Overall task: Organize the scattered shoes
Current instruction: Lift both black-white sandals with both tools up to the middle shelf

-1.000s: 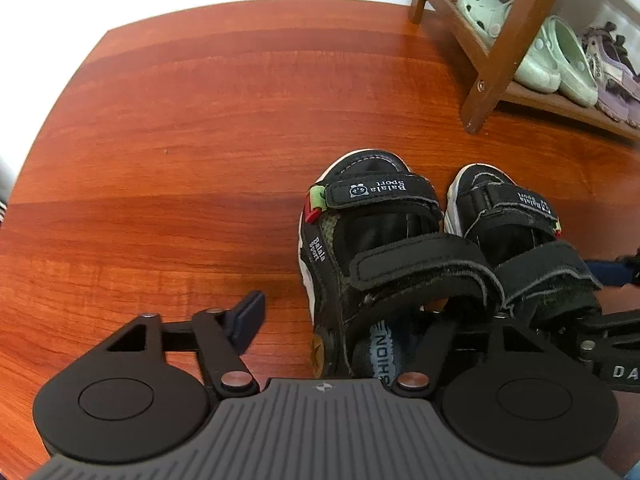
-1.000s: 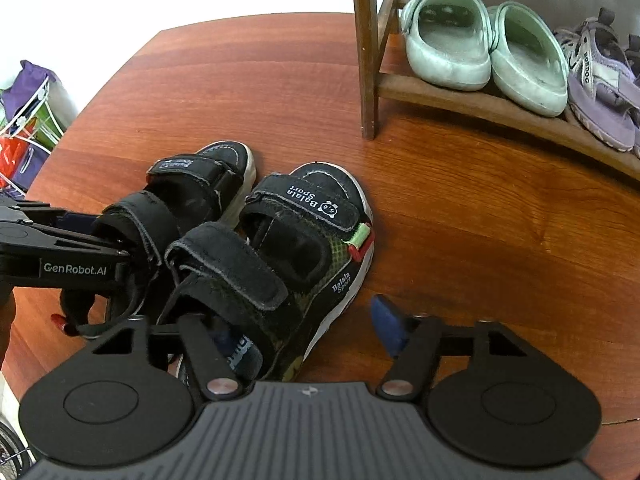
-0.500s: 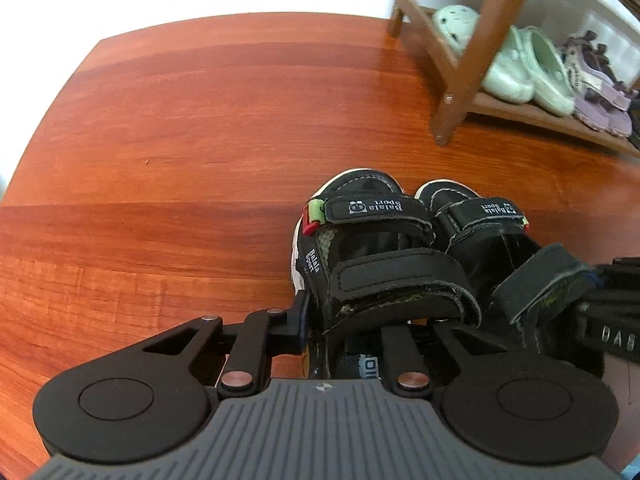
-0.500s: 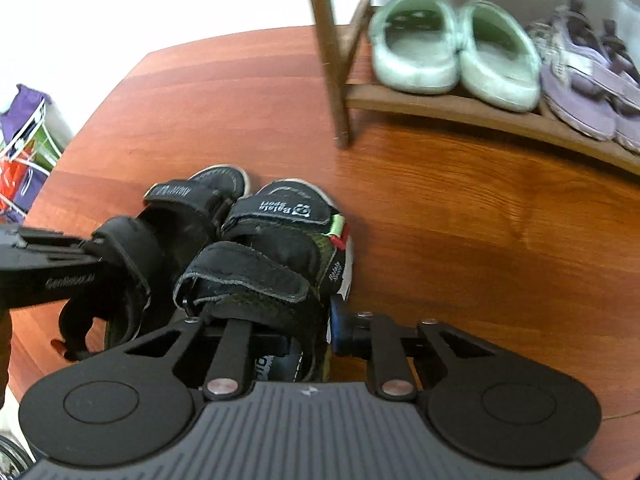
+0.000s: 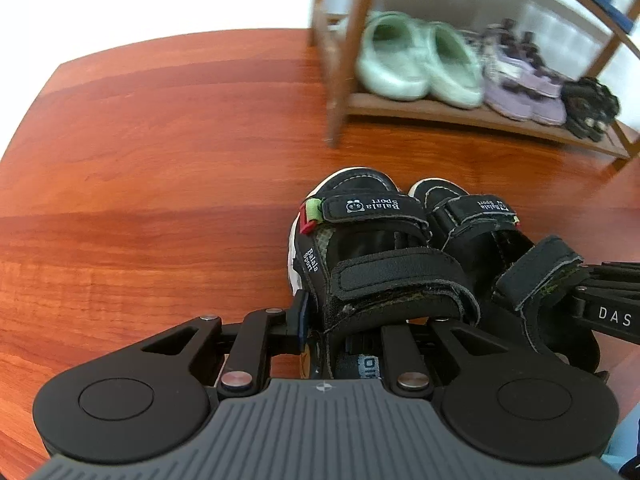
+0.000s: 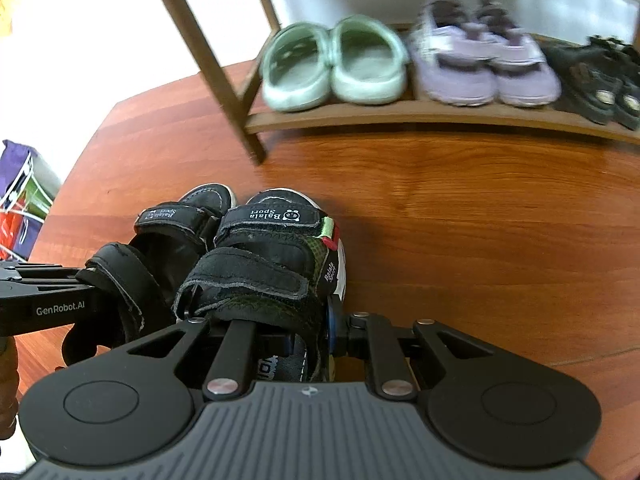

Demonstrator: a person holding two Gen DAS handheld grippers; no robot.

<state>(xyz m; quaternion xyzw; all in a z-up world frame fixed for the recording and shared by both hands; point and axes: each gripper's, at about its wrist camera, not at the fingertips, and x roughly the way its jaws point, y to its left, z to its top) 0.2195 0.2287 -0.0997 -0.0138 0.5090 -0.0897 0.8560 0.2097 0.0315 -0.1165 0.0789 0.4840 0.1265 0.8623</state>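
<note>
Two black "Balala Sport" sandals are held side by side above the red wooden floor. My left gripper [image 5: 352,328] is shut on the heel side wall of the left sandal [image 5: 368,248]. My right gripper [image 6: 308,332] is shut on the heel side wall of the right sandal [image 6: 276,252]. Each view shows the other sandal beside its own, the right sandal [image 5: 492,232] in the left wrist view and the left sandal [image 6: 160,240] in the right wrist view. The wooden shoe rack [image 6: 400,118] stands ahead.
The rack's bottom shelf [image 5: 460,114] holds mint green clogs [image 6: 332,64], purple sandals [image 6: 480,64] and dark sandals [image 6: 596,80]. A rack leg [image 6: 212,68] stands front left. A colourful bag [image 6: 20,200] sits at the far left.
Both grippers went from open around the sandal heels to shut on them. Both sandals have been lifted and carried toward the shoe rack, which now looks closer.
</note>
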